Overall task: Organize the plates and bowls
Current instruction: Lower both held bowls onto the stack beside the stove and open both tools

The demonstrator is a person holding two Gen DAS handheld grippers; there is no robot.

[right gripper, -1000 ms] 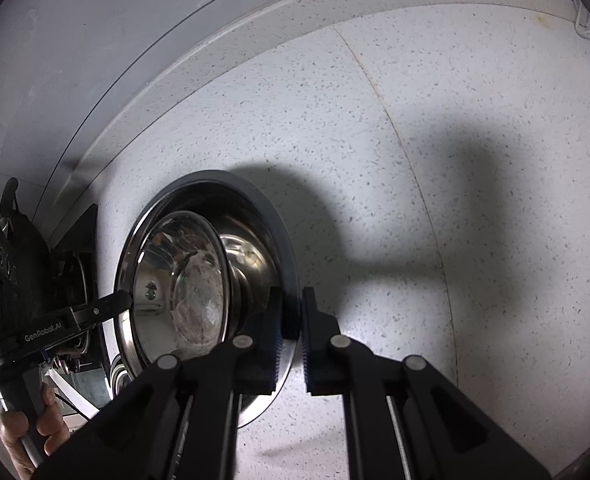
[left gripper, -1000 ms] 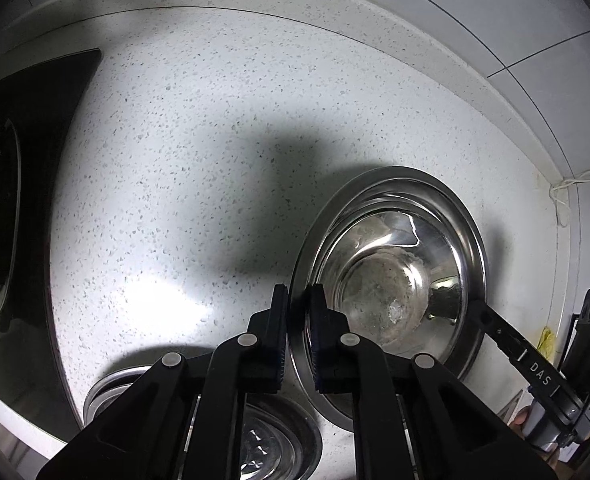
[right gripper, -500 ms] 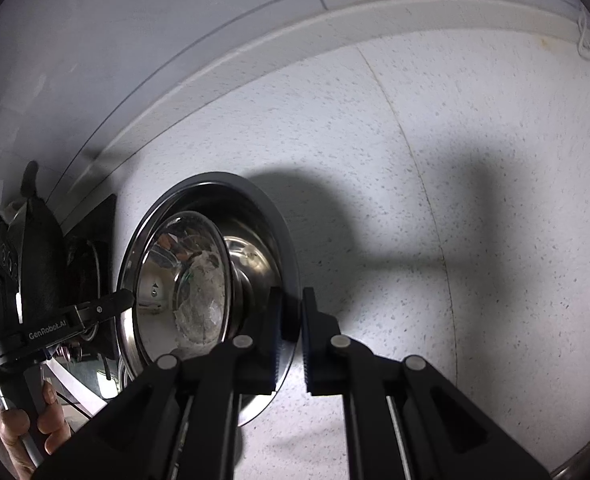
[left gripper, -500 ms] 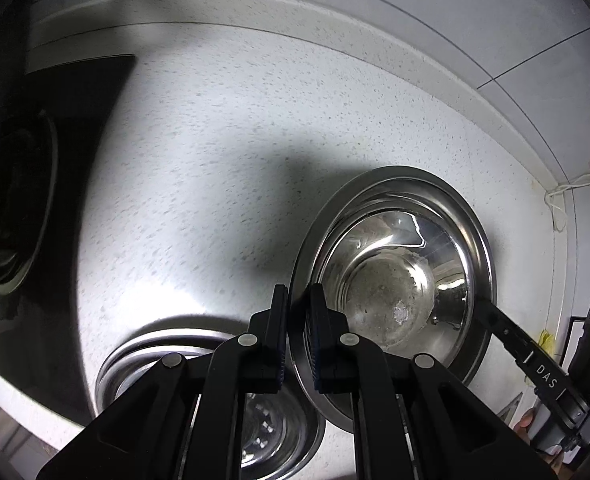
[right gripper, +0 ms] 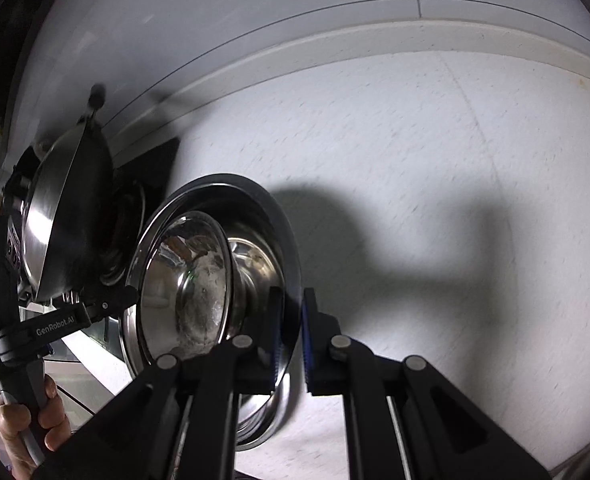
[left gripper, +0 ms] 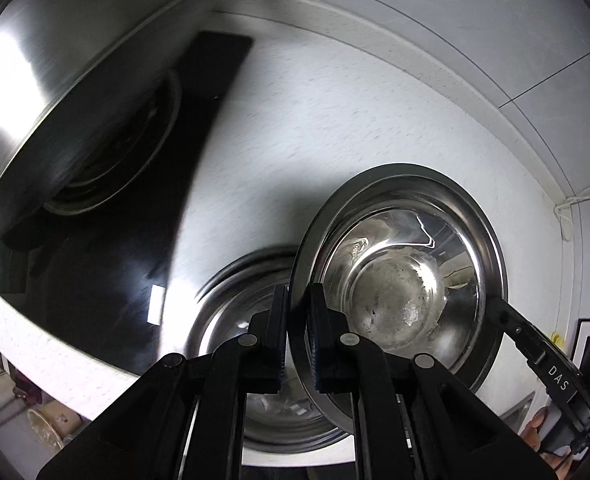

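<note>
A wide steel plate (left gripper: pixel 491 248) with a smaller steel bowl (left gripper: pixel 395 300) nested in it hangs above the counter, held from both sides. My left gripper (left gripper: pixel 297 332) is shut on the plate's near rim. My right gripper (right gripper: pixel 293 336) is shut on the opposite rim of the same plate (right gripper: pixel 279 216), with the bowl (right gripper: pixel 191 280) inside; it shows at the right of the left wrist view (left gripper: pixel 535 344). Another steel bowl (left gripper: pixel 231 304) sits on the counter just below and left of the held plate.
A speckled white countertop (left gripper: pixel 335 128) meets a tiled wall behind. A black stove top (left gripper: pixel 143 208) with a burner lies at the left. A large steel pot lid (right gripper: pixel 63 216) fills the upper left. A white cable (left gripper: pixel 575 200) lies at the far right.
Both grippers have carried the plate and nested bowl leftward toward the stove. The plate now hangs over the bowl on the counter, and the stove and lid have come close.
</note>
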